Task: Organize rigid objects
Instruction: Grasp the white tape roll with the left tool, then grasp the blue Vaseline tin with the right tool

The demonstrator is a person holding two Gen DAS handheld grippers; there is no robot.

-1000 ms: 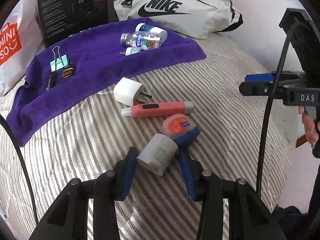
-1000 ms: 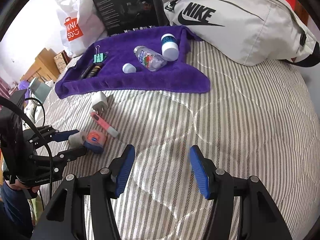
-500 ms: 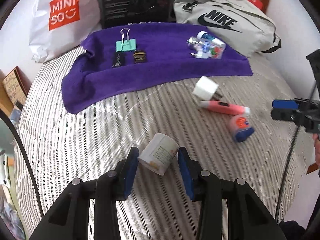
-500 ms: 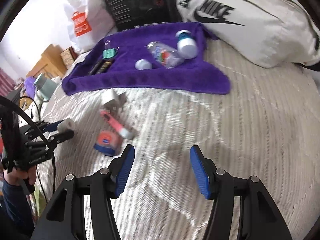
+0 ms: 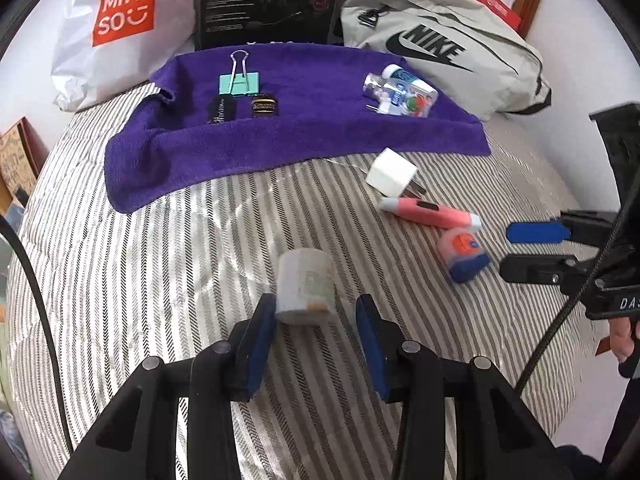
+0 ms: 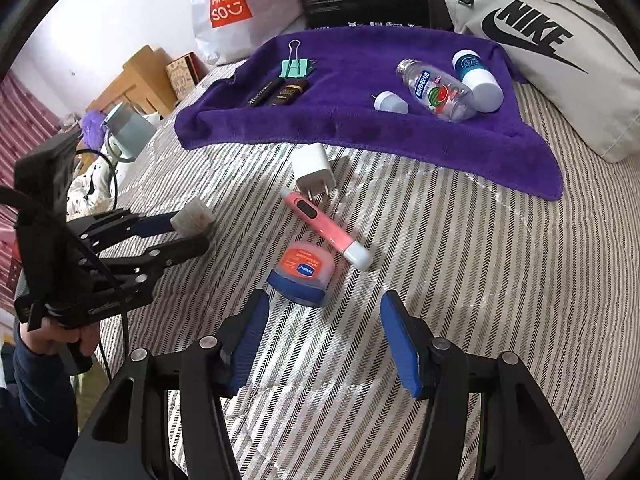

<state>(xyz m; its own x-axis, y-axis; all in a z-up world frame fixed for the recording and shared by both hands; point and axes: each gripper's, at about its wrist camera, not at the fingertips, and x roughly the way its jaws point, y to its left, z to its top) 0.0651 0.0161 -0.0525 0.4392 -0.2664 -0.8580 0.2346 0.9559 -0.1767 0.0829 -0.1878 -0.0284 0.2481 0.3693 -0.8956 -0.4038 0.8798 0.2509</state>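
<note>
My left gripper (image 5: 314,314) is shut on a small white jar (image 5: 306,286), held tilted just over the striped bedspread; the same jar (image 6: 192,216) shows in the right wrist view, at the tips of the left gripper (image 6: 191,232). My right gripper (image 6: 324,312) stands open with nothing between its fingers. An orange jar with a blue lid (image 6: 302,272) lies just beyond its tips. A pink pen-shaped thing (image 6: 324,228) and a white charger plug (image 6: 312,170) lie further back. In the left wrist view, my right gripper (image 5: 532,250) comes in from the right beside the orange jar (image 5: 460,254).
A purple towel (image 5: 304,136) at the back holds a teal binder clip (image 5: 239,80), two dark tubes (image 5: 240,108), a clear bottle (image 6: 438,92), a white-and-blue bottle (image 6: 478,80) and a small white cap (image 6: 390,102). Behind it stand a Miniso bag (image 5: 120,20), a black box (image 5: 268,0) and a Nike bag (image 5: 440,48).
My left gripper carried the white jar to the left, away from the orange jar, and rolled. My right gripper moved in toward the orange jar, which now lies just ahead of its tips.
</note>
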